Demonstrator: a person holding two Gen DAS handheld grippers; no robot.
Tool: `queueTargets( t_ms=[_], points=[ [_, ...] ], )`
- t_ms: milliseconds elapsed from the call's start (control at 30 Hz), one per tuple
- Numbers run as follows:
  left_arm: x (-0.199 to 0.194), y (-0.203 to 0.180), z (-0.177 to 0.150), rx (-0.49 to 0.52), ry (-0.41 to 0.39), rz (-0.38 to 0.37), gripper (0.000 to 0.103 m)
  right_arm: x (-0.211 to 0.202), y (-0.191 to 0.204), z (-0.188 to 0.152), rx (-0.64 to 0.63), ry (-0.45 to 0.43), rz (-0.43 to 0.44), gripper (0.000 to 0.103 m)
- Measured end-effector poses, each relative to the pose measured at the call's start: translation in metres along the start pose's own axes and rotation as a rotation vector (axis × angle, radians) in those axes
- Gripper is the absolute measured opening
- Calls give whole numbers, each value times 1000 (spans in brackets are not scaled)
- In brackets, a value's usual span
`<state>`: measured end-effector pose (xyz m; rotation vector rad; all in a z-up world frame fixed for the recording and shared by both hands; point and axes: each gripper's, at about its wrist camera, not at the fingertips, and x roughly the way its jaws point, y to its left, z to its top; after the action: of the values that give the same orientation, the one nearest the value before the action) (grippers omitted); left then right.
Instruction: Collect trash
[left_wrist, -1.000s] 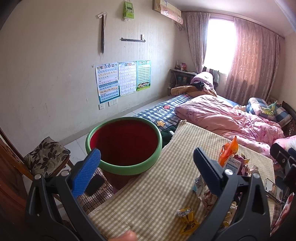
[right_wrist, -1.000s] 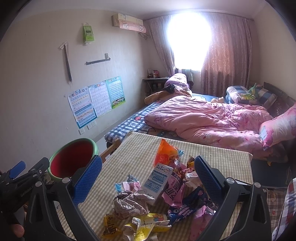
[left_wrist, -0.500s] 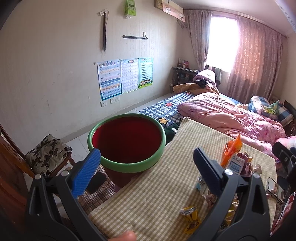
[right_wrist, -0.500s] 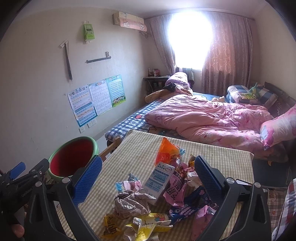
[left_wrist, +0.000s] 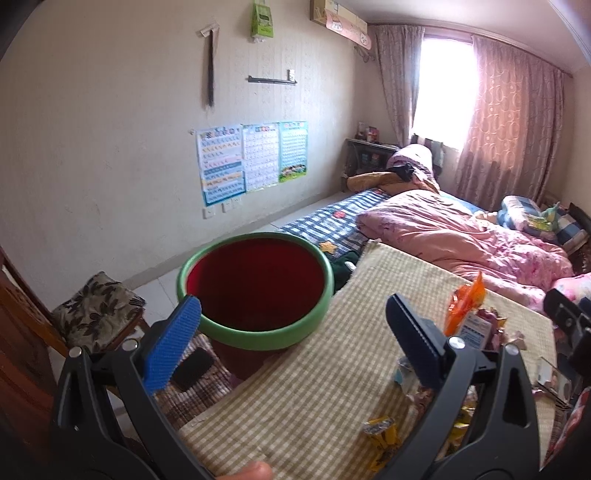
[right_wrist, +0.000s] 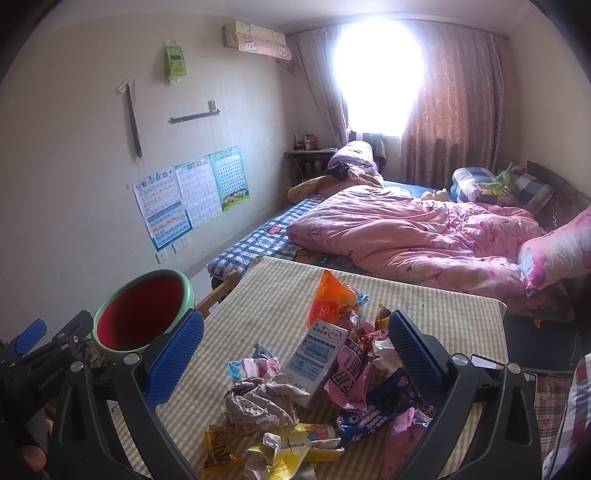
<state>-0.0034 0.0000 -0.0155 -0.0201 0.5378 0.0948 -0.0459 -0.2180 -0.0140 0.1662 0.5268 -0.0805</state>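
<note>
Two empty grippers, one heap of trash, nothing picked up yet.

Left wrist view: the left gripper (left_wrist: 293, 312) hangs with its fingers spread wide and bare, centre frame, its mouth framing the red bin (left_wrist: 255, 286), which sits just beside the checked table (left_wrist: 325, 373)'s left edge, probably to catch litter. Right wrist view: the right gripper (right_wrist: 295, 354) is likewise agape and holding nothing, its mouth bracketing the trash pile (right_wrist: 314, 391) at lower centre. A milk carton (right_wrist: 316, 360) lies flat on top, long axis running from lower left up toward upper right.
</note>
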Motion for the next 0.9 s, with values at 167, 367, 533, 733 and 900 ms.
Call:
queueTargets(
  t_ms=[167,367,533,733,900],
  points=[
    [-1,6,-2,-18,-20,-56,98,1,-1,-4,-11,-10,5,96],
    [9,0,-9,43,67,-130,98,-1,-6,-8,-16,-30,48,96],
    [23,-22,-40,157,183,-158,98,4,-13,-17,-40,9,40,96],
    [52,-44,-85,219,419,-314,76,19,-18,-29,-73,129,70,96],
    [71,-49,-113,225,563,-349,43,30,-7,-40,-114,209,113,96]
  ],
)
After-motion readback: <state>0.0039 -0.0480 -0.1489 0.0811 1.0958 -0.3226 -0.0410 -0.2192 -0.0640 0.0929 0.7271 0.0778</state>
